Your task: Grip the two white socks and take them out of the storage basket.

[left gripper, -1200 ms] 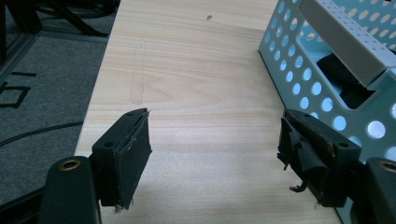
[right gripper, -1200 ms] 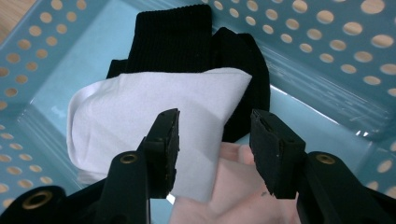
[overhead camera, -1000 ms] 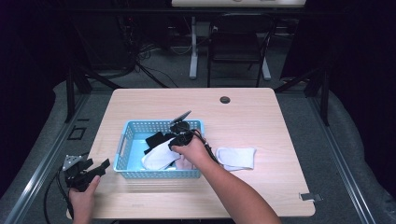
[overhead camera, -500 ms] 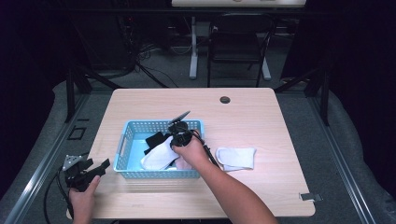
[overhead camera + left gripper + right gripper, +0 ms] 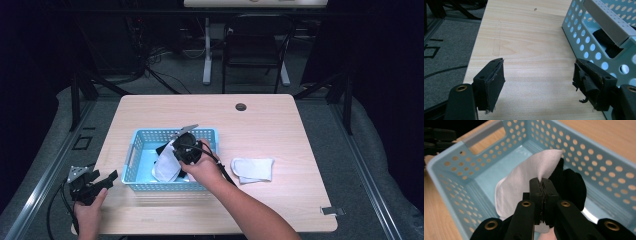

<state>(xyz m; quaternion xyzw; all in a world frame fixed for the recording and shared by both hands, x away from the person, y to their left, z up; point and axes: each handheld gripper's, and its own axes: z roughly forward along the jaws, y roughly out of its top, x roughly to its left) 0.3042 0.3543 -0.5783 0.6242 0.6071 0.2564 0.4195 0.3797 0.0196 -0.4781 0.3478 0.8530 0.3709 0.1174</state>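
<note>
A light blue perforated basket (image 5: 140, 136) (image 5: 454, 162) (image 5: 586, 27) stands left of centre on the wooden table (image 5: 270, 120). My right gripper (image 5: 175, 152) (image 5: 541, 182) hangs over the basket, shut on a white cloth (image 5: 165, 167) (image 5: 524, 180) that droops onto the basket floor. A black cloth (image 5: 571, 185) (image 5: 604, 37) lies in the basket beside it. A second white cloth (image 5: 253, 169) rests folded on the table to the right of the basket. My left gripper (image 5: 100, 181) (image 5: 539, 85) stands open at the table's front left corner, with nothing between its jaws.
A small dark round grommet (image 5: 241, 107) sits near the table's far edge. A chair (image 5: 255, 50) and stand legs are on the floor behind the table. Bare wood lies right of and in front of the basket.
My right gripper has shifted a little left and down into the basket with the white cloth. The left gripper has stayed in place.
</note>
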